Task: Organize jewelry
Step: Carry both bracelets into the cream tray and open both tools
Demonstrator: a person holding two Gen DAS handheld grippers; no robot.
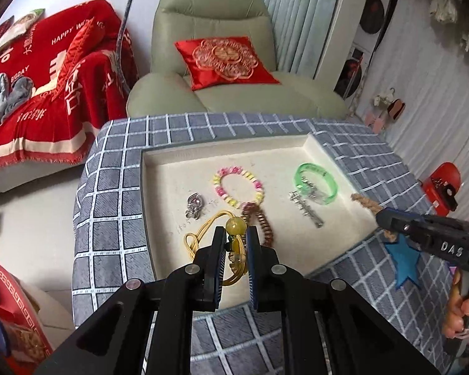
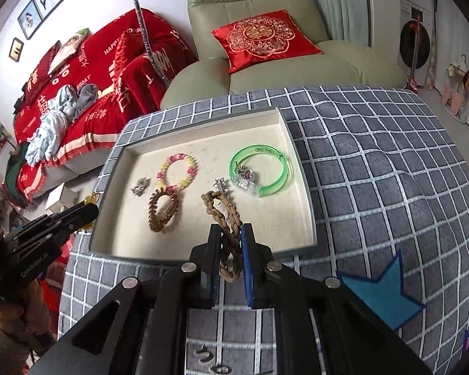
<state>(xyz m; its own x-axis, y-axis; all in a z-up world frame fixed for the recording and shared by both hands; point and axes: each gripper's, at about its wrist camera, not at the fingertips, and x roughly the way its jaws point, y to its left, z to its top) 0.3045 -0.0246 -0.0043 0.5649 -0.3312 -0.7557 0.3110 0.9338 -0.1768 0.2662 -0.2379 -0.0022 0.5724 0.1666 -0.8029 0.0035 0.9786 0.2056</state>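
Observation:
A cream tray (image 1: 159, 168) (image 2: 300, 168) sits on a grey checked table. In it lie a pink-yellow bead bracelet (image 1: 237, 184) (image 2: 177, 168), a green bangle (image 1: 317, 181) (image 2: 259, 168), a brown coil bracelet (image 1: 261, 218) (image 2: 161, 211), a silver charm (image 1: 194, 206) (image 2: 139, 186) and a silver hair clip (image 1: 306, 207). My left gripper (image 1: 236, 234) is shut on a yellow cord necklace with an amber bead (image 1: 235, 225), over the tray's near edge. My right gripper (image 2: 226, 229) is shut on a braided brown rope bracelet (image 2: 222, 209), over the tray's near edge; it also shows in the left wrist view (image 1: 380, 217).
A blue felt star (image 1: 403, 264) (image 2: 381, 290) lies on the checked cloth (image 2: 375, 168) right of the tray. A green armchair with a red cushion (image 1: 226, 61) stands behind the table. A sofa with a red blanket (image 1: 47, 93) is at the left.

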